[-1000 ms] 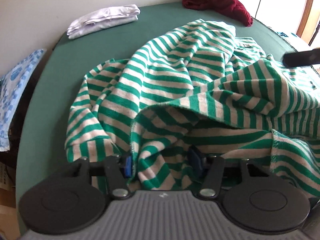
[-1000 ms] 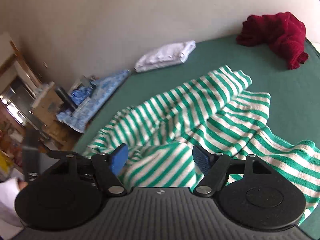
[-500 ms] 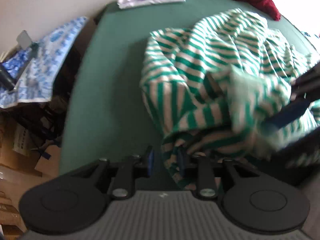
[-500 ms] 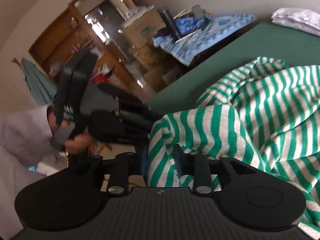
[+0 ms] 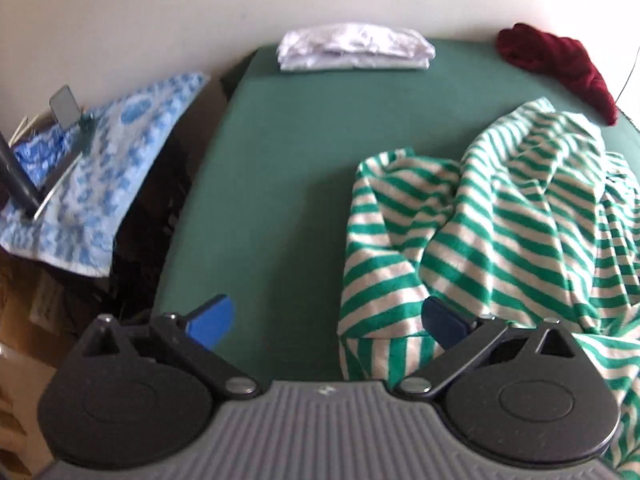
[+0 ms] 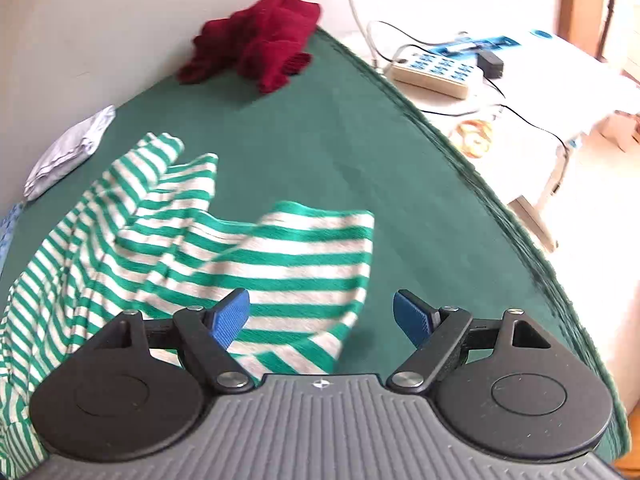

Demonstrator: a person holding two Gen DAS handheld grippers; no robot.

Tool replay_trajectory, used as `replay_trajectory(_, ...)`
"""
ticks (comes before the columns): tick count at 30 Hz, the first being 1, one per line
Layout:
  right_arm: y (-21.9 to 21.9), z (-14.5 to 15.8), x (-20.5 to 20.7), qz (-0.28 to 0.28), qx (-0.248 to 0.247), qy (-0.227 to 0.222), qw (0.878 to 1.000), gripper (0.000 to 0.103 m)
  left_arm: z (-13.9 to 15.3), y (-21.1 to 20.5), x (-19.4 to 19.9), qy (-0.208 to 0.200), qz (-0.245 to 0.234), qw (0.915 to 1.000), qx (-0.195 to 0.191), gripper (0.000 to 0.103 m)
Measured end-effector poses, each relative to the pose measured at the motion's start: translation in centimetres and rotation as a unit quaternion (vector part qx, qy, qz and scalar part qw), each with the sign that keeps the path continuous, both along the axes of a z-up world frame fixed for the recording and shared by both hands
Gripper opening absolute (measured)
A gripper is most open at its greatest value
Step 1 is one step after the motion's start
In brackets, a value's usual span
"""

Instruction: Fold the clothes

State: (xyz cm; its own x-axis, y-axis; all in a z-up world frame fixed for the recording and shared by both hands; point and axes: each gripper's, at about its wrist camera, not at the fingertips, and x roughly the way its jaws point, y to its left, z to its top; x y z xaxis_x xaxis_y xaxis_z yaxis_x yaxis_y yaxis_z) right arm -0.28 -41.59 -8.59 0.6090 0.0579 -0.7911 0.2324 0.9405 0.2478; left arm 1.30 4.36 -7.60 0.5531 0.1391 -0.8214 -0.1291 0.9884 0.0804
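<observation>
left gripper [image 5: 326,320]: jaws opening, nothing gripped | right gripper [image 6: 322,318]: jaws opening above striped garment [image 6: 224,264], no grip | green surface [image 5: 280,184]: garment rumpled on it; folded white cloth [image 5: 356,46], red garment [image 5: 556,64] at far edge, by wall [image 5: 160,8]

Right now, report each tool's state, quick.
Left tool: jaws opening, holding nothing; striped shirt lies by its right finger.
Right tool: jaws opening, holding nothing; shirt edge lies loose between them.

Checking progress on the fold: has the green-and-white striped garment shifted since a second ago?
Yes. The green-and-white striped garment has bunched toward the right of the green table, farther from the folded white cloth than before.
</observation>
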Motion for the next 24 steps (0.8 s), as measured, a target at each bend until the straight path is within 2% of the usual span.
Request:
replay_trajectory(3, -0.5, -0.7, -1.3, -0.012, 0.028, -0.008, 0.999, 0.083, -1.6, -0.3, 0.6, 0.014, -0.001, 0.9997, -0.021, 0.101)
replay_trajectory(5, 1.3, -0.8, -1.2, -0.005, 0.035, -0.02, 0.999, 0.085, -2.3, -0.9, 0.9, 0.019, -0.008, 0.9992, -0.033, 0.101)
replay_trajectory(7, 3.4, -1.0, -0.8, 0.01, 0.035, -0.038, 0.999, 0.085, -2.7, -1.9, 1.1, 0.02, -0.012, 0.9994, -0.026, 0.103)
replay_trajectory(10, 7.2, -1.4, 0.6, 0.057, -0.047, -0.045, 0.996, 0.085, -2.9, -2.9, 1.1, 0.016, -0.018, 0.9996, -0.013, 0.099)
replay_trajectory(12, 9.5, -1.9, 1.3, 0.104, -0.12, -0.05, 0.986, 0.078, -2.7, -2.7, 0.9, 0.012, -0.009, 0.9998, -0.014, 0.091)
replay_trajectory(13, 10.2, -2.0, 1.3, 0.125, -0.14, -0.065, 0.98, 0.068, -2.5, -2.5, 0.7, 0.009, 0.001, 0.9999, -0.013, 0.082)
replay_trajectory(14, 11.0, -2.1, 1.3, 0.146, -0.159, -0.08, 0.973, 0.049, -2.4, -2.3, 0.5, 0.007, 0.01, 0.9999, -0.008, 0.074)
replay_trajectory(15, 11.4, -2.1, 1.5, 0.159, -0.171, -0.084, 0.969, 0.039, -2.2, -2.0, 0.4, 0.007, 0.018, 0.9998, -0.001, 0.071)
replay_trajectory(16, 11.8, -2.0, 1.8, 0.171, -0.183, -0.088, 0.964, 0.015, -2.1, -1.8, 0.3, 0.007, 0.025, 0.9997, 0.006, 0.067)
replay_trajectory(20, 10.3, -0.6, 2.9, 0.157, -0.15, -0.099, 0.971, 0.011, -1.7, -1.4, -0.3, 0.01, 0.041, 0.9985, 0.035, 0.058)
replay_trajectory(22, 9.0, 1.2, 2.8, 0.132, -0.143, -0.126, 0.973, 0.01, -1.2, -1.1, -0.9, 0.007, 0.045, 0.9976, 0.051, 0.057)
replay_trajectory(23, 8.3, 2.3, 2.7, 0.119, -0.14, -0.141, 0.973, 0.01, -0.8, -0.9, -1.3, 0.006, 0.049, 0.9969, 0.061, 0.05)
replay_trajectory(24, 7.5, 3.4, 2.3, 0.107, -0.148, -0.158, 0.971, 0.01, -0.5, -0.7, -1.7, 0.005, 0.054, 0.9958, 0.074, 0.05)
